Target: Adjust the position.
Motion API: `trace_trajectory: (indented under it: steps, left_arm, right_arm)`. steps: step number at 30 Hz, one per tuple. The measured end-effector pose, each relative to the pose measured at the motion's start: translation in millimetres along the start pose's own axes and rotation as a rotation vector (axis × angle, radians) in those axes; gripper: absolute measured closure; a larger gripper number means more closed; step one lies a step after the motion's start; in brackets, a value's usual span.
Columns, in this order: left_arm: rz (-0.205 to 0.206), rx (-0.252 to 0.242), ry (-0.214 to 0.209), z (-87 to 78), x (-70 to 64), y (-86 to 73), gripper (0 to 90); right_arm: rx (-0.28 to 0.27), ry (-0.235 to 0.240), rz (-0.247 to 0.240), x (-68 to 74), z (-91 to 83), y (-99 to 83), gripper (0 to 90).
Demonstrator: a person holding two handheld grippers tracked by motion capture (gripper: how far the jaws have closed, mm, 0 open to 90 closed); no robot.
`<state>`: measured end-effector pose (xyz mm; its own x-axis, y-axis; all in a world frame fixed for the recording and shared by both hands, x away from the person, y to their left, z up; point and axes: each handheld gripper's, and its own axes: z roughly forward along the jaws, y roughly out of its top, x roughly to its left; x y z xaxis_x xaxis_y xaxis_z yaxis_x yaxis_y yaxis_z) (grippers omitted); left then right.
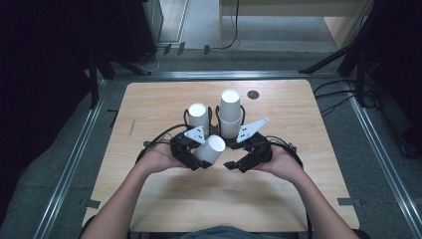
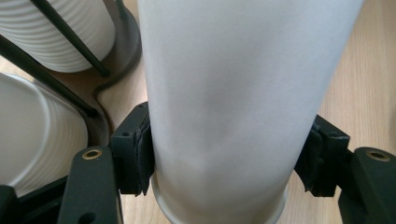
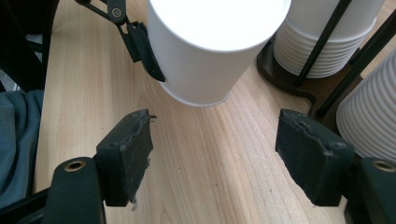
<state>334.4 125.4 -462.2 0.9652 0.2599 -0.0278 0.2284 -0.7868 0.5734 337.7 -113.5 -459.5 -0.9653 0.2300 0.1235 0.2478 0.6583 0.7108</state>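
Cup (image 1: 211, 148), white paper, held tilted just above the desk (image 1: 149, 104), in front of the wire cup holder (image 1: 215, 130); base end points toward the person's right. In the left gripper view the left tongs (image 2: 224, 156) pinch the cup (image 2: 233, 93) across its wall near the rim, one pad each side; a faint dent shows in the paper between the pads.

Right tongs (image 3: 215, 154) spread wide, holding nothing, just beside the cup's closed end (image 3: 210, 42) and above bare wood.

Behind: two stacks of ribbed white cups in the holder, left stack (image 1: 198, 117) shorter, right stack (image 1: 230, 113) taller.

Risks, judged from this pose:
- Wall is thin; more squeeze from the left tongs could crease or collapse it near the rim.
- Grip is low on a tapered body, so the cup could slide out toward its narrow end if tilted further.
- If the right tongs close off-centre, the cup may twist in the left grip.
- The holder stands near; a swing back could knock the stacks.
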Motion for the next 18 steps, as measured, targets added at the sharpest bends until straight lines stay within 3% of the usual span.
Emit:
trace_trajectory:
  steps: [8,12,18]
  left_arm:
    - [0.027,0.104,-0.009,11.2,-5.6,4.4,32.2]
    - [0.021,0.158,-0.034,17.8,-7.3,5.6,32.0]
    - [0.048,0.223,-0.052,27.1,-14.6,8.7,31.8]
  right_arm:
    - [0.02,0.009,-0.017,1.5,7.0,-0.4,27.8]
    - [0.015,0.016,-0.027,2.7,9.2,0.1,28.3]
    - [0.009,0.04,-0.041,4.8,15.3,1.8,28.4]
